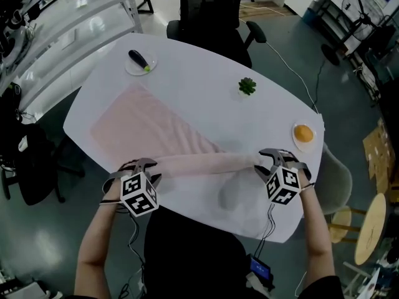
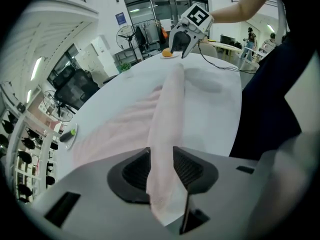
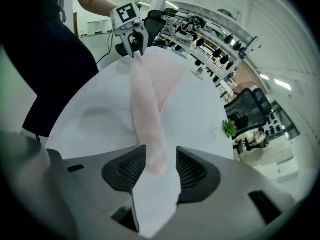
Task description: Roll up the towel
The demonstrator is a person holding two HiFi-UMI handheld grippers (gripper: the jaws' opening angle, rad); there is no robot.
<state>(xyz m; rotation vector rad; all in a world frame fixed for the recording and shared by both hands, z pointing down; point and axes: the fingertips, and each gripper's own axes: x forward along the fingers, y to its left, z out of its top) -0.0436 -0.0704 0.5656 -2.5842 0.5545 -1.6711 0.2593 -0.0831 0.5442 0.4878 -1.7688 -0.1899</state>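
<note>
Two claws, one at each end of the towel (image 1: 206,164), to keep its roll even. Left claw (image 1: 142,166): jaws apart, roll between. Right claw (image 1: 275,158): jaws apart, roll end loose between. Rest of towel flat on table (image 1: 206,67).

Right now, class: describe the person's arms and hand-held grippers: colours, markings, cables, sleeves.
Grey left hand-held gripper and right hand-held gripper, black ribbed pads; each has a black-and-white marker cube and black cable. Bare forearms; dark top.
</note>
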